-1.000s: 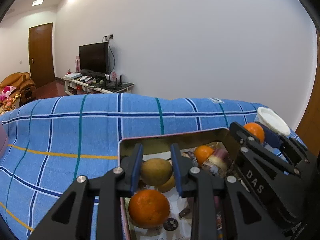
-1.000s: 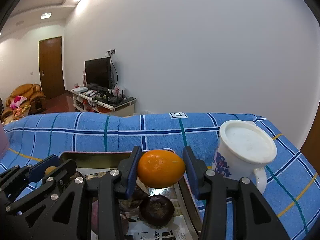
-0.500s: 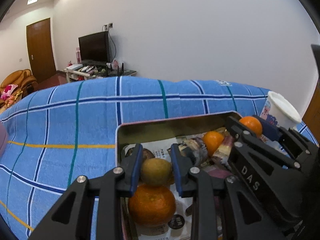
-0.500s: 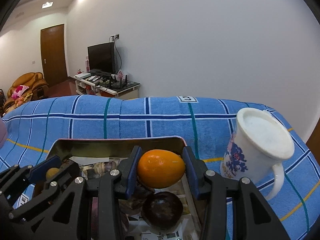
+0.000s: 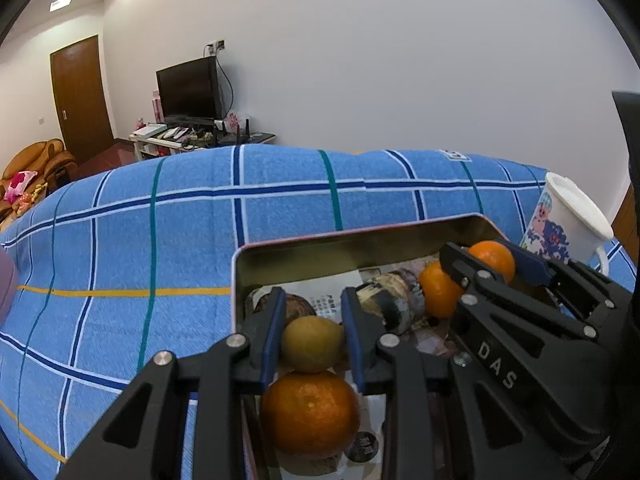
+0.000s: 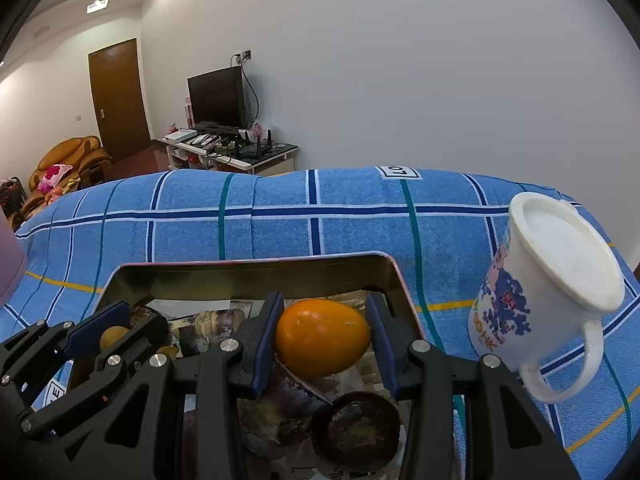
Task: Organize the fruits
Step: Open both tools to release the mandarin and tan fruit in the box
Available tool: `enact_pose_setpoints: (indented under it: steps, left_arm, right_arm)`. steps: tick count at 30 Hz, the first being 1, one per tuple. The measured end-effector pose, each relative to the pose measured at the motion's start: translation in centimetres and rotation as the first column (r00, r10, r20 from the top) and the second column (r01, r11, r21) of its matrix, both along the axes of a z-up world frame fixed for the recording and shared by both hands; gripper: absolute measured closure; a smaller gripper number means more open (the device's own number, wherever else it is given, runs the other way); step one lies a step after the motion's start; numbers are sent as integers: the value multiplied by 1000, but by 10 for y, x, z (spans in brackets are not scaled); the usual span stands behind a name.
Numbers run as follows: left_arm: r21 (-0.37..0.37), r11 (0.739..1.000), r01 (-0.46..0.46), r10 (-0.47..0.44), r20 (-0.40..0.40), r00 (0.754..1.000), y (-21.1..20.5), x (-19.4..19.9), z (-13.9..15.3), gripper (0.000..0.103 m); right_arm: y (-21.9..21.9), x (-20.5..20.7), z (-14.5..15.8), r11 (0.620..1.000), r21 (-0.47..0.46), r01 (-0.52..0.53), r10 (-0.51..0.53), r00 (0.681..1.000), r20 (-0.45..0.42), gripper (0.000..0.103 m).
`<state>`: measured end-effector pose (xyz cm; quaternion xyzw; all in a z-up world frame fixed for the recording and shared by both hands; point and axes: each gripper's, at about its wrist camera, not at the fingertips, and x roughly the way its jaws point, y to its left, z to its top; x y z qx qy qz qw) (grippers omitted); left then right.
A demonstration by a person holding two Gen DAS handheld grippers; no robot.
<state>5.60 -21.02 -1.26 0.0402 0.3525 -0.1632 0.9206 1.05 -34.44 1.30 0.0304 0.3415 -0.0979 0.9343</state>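
My left gripper (image 5: pixel 312 334) is shut on a yellow-green fruit (image 5: pixel 311 343), held low inside the metal tray (image 5: pixel 352 246) above a big orange (image 5: pixel 310 414). My right gripper (image 6: pixel 322 336) is shut on an orange fruit (image 6: pixel 322 337) over the tray's right end (image 6: pixel 248 270); it also shows in the left wrist view (image 5: pixel 494 258) next to another orange (image 5: pixel 438 294). The tray is lined with printed paper and also holds a dark round fruit (image 6: pixel 356 428) and a purple-streaked fruit (image 5: pixel 394 300).
A white mug with a blue print (image 6: pixel 552 280) stands on the blue plaid cloth (image 6: pixel 280 224) just right of the tray. A pink object (image 5: pixel 6 284) sits at the far left edge. A TV stand, door and armchair are far behind.
Both grippers have tilted down and lowered into the tray with their fruits still held. The mug and tray look nearer and larger.
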Motion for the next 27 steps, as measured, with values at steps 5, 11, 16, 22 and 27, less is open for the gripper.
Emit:
enact_pose_setpoints:
  steps: [5,11,16,22,27]
  left_arm:
    - [10,1000,-3,3,2,1000,-2,1,0,74]
    - [19,1000,-10,10,4,1000,-6,4,-1,74]
    - [23,1000,3,-3,5,1000,-6,3,-1,74]
    - [34,999,-9,8,15,1000,-7,0,1,72]
    - [37,999,-17,17,16,1000,-6,-5,1,71]
  right_arm:
    - [-1,3,-2,1000,16,-13,13,1000,-10,58]
    - [-2,6,-4,999,29,-18,19,1000,-14,58]
    - [1,5,-3,999,21,-42,42,999,-11,58]
    - [2,4,-3,998,19,-60,60,998,-4,58]
    - [2,2,-3,997,25,-78,78,997,-7,57]
